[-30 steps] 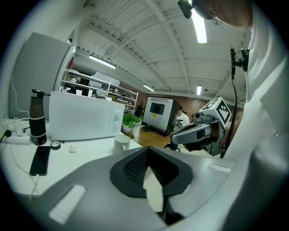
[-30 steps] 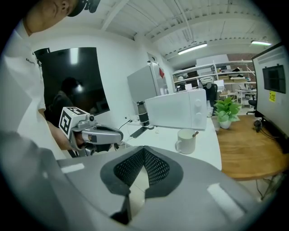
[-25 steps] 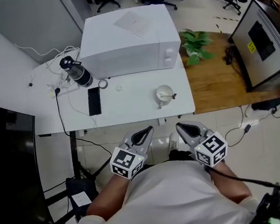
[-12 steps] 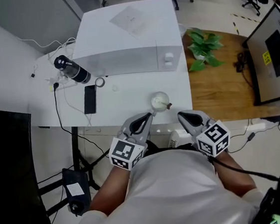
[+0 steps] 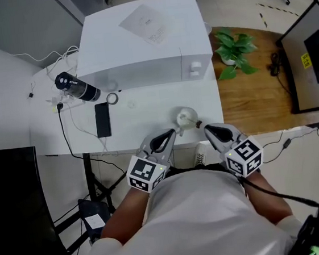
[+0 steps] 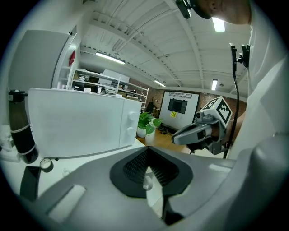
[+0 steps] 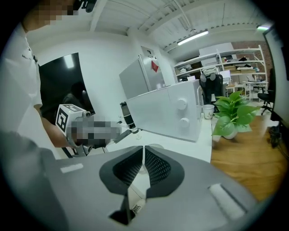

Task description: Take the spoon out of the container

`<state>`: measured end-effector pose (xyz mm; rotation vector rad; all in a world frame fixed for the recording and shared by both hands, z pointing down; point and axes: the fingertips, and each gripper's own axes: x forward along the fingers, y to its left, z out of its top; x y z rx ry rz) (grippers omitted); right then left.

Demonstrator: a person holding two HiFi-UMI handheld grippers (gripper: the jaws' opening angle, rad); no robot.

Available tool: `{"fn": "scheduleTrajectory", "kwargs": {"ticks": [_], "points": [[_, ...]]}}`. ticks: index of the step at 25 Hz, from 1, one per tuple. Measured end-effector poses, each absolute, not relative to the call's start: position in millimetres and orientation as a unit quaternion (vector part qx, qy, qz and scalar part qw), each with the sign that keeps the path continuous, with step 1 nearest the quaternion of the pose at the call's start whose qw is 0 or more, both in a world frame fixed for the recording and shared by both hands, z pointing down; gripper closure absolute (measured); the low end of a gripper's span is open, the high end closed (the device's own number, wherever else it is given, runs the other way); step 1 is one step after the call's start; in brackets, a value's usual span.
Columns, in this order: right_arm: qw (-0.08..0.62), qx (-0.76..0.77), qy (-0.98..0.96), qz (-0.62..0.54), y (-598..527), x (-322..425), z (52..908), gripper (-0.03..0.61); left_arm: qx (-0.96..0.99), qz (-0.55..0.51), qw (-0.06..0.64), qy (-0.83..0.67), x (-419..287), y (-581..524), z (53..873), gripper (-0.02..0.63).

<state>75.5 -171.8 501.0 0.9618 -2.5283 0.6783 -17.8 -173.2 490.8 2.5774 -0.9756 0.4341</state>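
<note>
White tabletop (image 5: 147, 117) filled the middle of the head view, with a big white microwave (image 5: 139, 46) at its back and wooden floor off to one side. The cup (image 5: 186, 117) stood near the table's front edge, and the spoon (image 5: 197, 123) was not yet out: its bowl lay inside the cup and its handle leaned out over the rim on the side facing the right gripper (image 5: 206, 127).

What had changed was the distance. A second before, both grippers hung well short of the table, with open floor between them and the cup. Now the whole rig had closed in, and the left gripper (image 5: 172, 132) sat just beside the cup on one side, the right gripper just beside it on the other — neither touching it, as far as I could tell.

The left gripper's jaws were clenched, tips together, with nothing caught between them. The right gripper's jaws had just begun to part: its own view showed a thin slit of daylight between the pads and nothing in that slit.

I read that as the approach being over and the grasp about to start. The right gripper was on the handle's side and was the one loosening, so I judged it would take the spoon — the jaws needed to spread much wider first. The left looked placed to steady the cup, which seemed light enough to tip or slide.
</note>
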Motion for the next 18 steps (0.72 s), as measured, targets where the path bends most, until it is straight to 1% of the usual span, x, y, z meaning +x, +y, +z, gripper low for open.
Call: {"fn": "scheduleTrajectory", "kwargs": {"ticks": [3,7,15,18], "points": [[0.184,0.358,-0.884,0.240,-180.2,71.1,507.7,0.546,0.914,0.149,0.179,-0.331,-23.1,-181.2,493.8,0.610],[0.195,0.382,-0.869,0.248,-187.3,70.5,522.2,0.515,0.919,0.145,0.185,-0.316,-25.9,-185.2,499.8,0.609],[0.175,0.395,-0.840,0.328,-195.6,69.0,552.5,0.421,0.918,0.157,0.203,-0.302,-34.7,-180.5,512.4,0.609],[0.173,0.396,-0.836,0.338,-198.4,65.3,559.2,0.417,0.916,0.159,0.207,-0.305,-39.3,-182.4,514.1,0.610]]}}
